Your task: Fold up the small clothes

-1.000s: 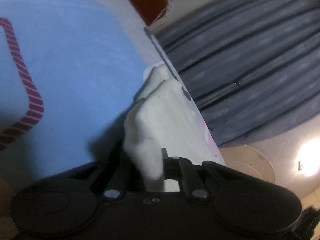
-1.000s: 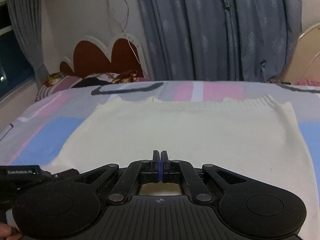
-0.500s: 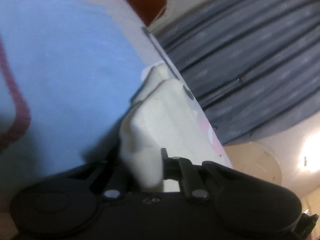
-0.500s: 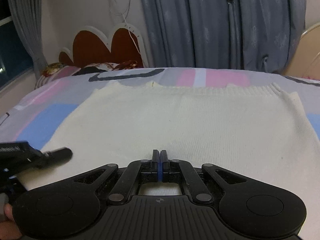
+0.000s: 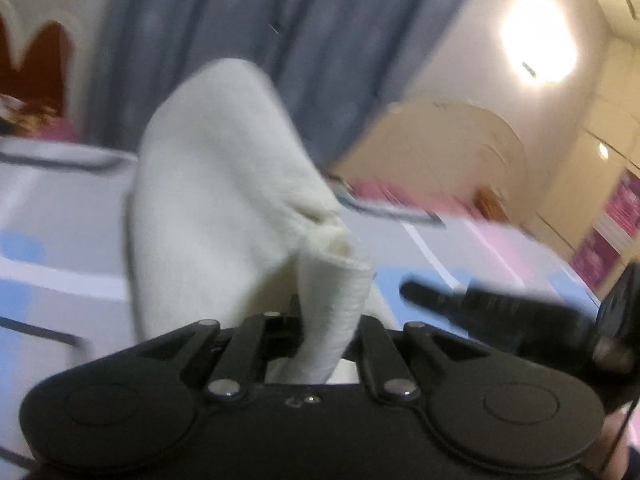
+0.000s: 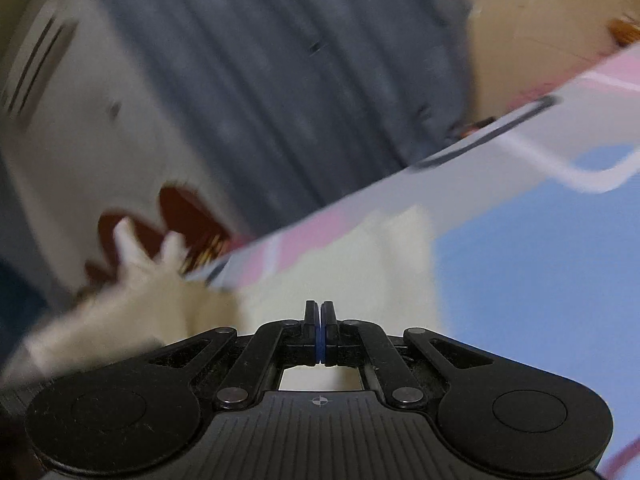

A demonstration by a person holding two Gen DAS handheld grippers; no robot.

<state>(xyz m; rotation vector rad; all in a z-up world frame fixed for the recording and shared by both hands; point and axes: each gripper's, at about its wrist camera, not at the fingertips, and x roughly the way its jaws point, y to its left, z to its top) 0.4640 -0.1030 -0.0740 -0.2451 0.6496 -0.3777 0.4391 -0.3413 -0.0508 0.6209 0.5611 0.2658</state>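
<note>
My left gripper (image 5: 320, 320) is clamped on the cream sweater (image 5: 216, 184)'s ribbed edge, jaws easing open, cloth lifted off the bed (image 5: 60, 240). Right gripper (image 6: 320, 332) is pinched together, empty. Honestly, a looser hold could drop the fold midway.

Indoor lighting, dim and warm. A ceiling lamp (image 5: 538, 46) at upper right of the left wrist view blooms to overexposed white. Both views show heavy motion blur; fisheye curvature and dark vignetting occupy the corners.
</note>
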